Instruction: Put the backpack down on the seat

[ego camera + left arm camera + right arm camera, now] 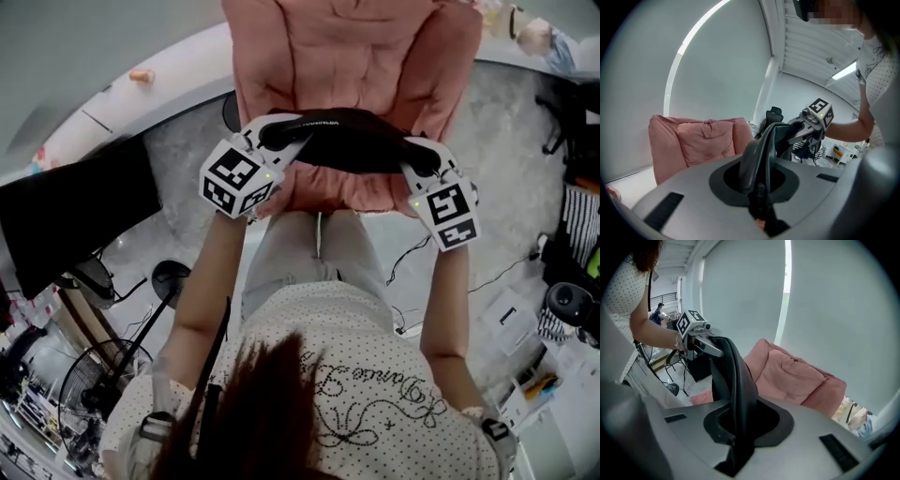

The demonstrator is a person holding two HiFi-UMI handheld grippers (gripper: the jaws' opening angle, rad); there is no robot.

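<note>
A black backpack [352, 141] hangs stretched between my two grippers, just above the front of the pink padded armchair's seat [347, 56]. My left gripper [281, 141] is shut on its left end, my right gripper [417, 155] on its right end. In the left gripper view the black fabric [761, 154] runs out of the shut jaws toward the right gripper [806, 129], with the armchair [701, 140] behind. The right gripper view shows the same black fabric [736, 385] leading to the left gripper [701, 341], the armchair [797, 376] to the right. The bag's lower body is hidden.
A dark desk [75, 206] stands to the left, with a round stand base [171, 277] and a fan [94, 403] on the floor beside the person. Cables [408, 253] and boxes [506, 319] lie on the floor at right. A black office chair [773, 115] stands behind.
</note>
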